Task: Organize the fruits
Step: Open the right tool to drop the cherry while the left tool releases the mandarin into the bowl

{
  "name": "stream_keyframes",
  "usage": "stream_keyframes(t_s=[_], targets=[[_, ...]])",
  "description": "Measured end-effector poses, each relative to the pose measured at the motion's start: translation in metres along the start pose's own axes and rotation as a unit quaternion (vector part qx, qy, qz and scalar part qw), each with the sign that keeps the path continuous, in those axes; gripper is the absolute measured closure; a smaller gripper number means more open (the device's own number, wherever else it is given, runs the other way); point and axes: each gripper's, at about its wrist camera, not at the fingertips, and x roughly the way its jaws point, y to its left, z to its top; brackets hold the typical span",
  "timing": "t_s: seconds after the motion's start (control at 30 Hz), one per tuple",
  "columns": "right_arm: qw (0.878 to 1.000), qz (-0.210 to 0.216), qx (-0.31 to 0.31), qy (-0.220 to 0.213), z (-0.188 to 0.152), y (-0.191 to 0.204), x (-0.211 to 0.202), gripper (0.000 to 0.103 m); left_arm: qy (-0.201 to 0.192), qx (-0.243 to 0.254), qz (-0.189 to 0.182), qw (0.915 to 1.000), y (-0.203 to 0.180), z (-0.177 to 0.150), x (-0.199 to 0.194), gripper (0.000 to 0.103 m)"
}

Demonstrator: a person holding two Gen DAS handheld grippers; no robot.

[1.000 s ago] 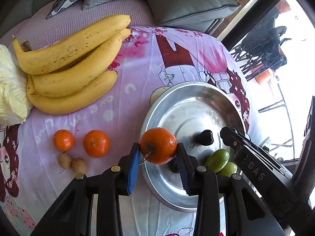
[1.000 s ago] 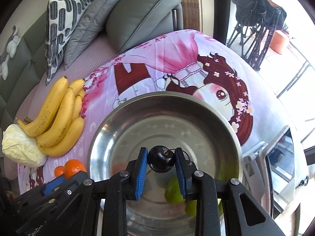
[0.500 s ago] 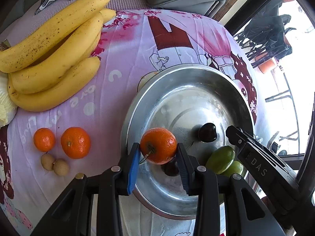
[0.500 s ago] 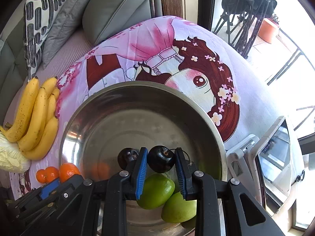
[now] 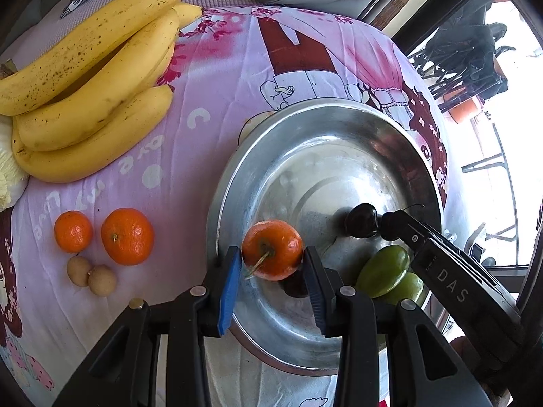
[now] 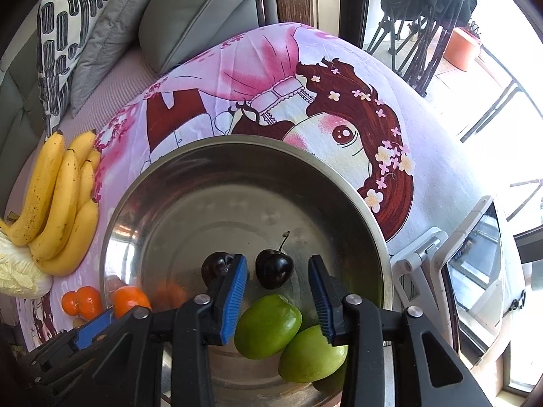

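My left gripper (image 5: 272, 273) is shut on a small orange mandarin (image 5: 272, 249) and holds it over the near left part of the steel bowl (image 5: 420, 169). My right gripper (image 6: 276, 288) is open over the bowl (image 6: 356, 200); a dark cherry (image 6: 274, 268) lies in the bowl between its fingers. A second dark cherry (image 6: 215, 266) lies just left of it, and two green fruits (image 6: 268, 325) lie at the bowl's near side. In the left wrist view the right gripper's tip sits beside a cherry (image 5: 361, 220).
A bunch of bananas (image 5: 91, 88) lies at the left on the pink printed cloth. Two mandarins (image 5: 127, 235) and two small brown fruits (image 5: 91, 273) lie left of the bowl. A pale cabbage (image 6: 20, 271) is beside the bananas. Cushions (image 6: 203, 10) are behind; a tablet stand (image 6: 471, 264) is right of the bowl.
My right gripper has opened and let go of the cherry, which now lies in the bowl. My left gripper still holds the mandarin and has shifted a little over the bowl.
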Motion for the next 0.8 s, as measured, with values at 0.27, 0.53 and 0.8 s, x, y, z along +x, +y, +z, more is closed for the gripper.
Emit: stream_keyframes(t_s=[0.27,0.53,0.8], targets=[[1.000,0.005,-0.020,-0.021,-0.005,0.010,-0.021,0.041,-0.015,-0.010,-0.013,0.9997,0.011,-0.009,-0.021,0.064],[0.998,0.010,-0.064,-0.022,-0.017,0.027,-0.031,0.028,-0.031,-0.044,0.004,0.9985,0.040,-0.024,-0.036,0.045],[0.997,0.005,-0.081,0.001,-0.021,0.032,-0.018,0.018,-0.027,-0.079,0.026,0.9962,0.077,-0.043,-0.032,0.037]])
